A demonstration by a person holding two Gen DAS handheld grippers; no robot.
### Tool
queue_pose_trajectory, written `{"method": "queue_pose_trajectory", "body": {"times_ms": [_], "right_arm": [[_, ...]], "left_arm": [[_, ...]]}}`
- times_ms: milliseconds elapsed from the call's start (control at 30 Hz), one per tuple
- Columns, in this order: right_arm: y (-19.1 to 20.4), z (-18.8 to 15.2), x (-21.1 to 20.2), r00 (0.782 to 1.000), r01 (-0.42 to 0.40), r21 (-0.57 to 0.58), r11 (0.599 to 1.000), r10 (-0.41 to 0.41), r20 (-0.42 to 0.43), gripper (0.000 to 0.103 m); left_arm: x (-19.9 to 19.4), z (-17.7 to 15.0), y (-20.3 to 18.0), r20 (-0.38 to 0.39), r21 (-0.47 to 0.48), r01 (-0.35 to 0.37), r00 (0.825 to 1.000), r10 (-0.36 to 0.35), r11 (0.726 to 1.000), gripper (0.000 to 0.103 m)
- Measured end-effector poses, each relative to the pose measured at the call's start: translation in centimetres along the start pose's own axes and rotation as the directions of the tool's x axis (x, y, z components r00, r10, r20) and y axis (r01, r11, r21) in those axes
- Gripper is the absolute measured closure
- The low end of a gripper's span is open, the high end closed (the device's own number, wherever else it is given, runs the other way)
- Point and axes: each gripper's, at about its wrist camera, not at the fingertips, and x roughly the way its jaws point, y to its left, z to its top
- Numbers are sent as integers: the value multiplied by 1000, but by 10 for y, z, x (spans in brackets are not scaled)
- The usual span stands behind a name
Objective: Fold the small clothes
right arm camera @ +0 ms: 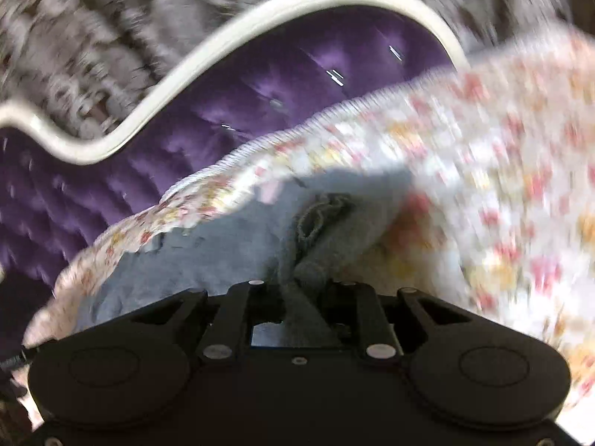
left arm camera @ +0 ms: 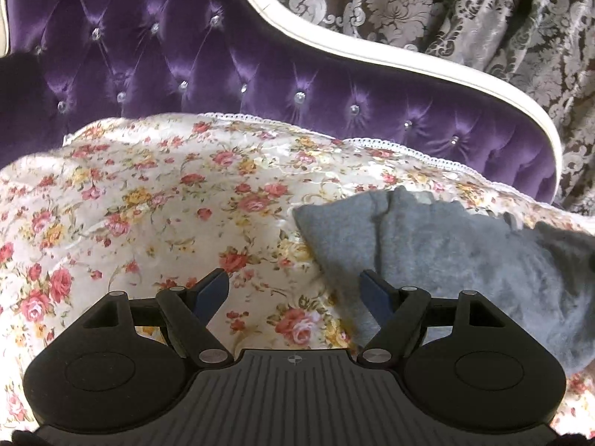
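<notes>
A small grey fleece garment (left arm camera: pixel 446 252) lies on the flowered cover at the right of the left wrist view. My left gripper (left arm camera: pixel 293 286) is open and empty, just above the cover; its right finger (left arm camera: pixel 375 293) is at the garment's left edge. In the blurred right wrist view my right gripper (right arm camera: pixel 301 290) is shut on a bunched fold of the grey garment (right arm camera: pixel 223 256), which trails forward over the cover.
A flowered cover with a lace edge (left arm camera: pixel 156 208) spreads over the seat. Behind it stands a purple tufted sofa back (left arm camera: pixel 230 63) with a white curved frame (left arm camera: pixel 372 52). A grey damask curtain (left arm camera: pixel 483 11) hangs behind.
</notes>
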Motion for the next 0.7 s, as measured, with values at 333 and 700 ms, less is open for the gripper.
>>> {"method": "queue_pose_trajectory", "body": {"times_ms": [333,700], "right_arm": [[170,20,2,983,-178,-321,930,183,-14,79],[273,-88,76,979,-201,-614,764,144,-140,59]], "left_arm": [[-9,7,24,18,-80,-13,1000,15,997,27],[-12,12,55,33,-157,-62,997,68,986,27]]}}
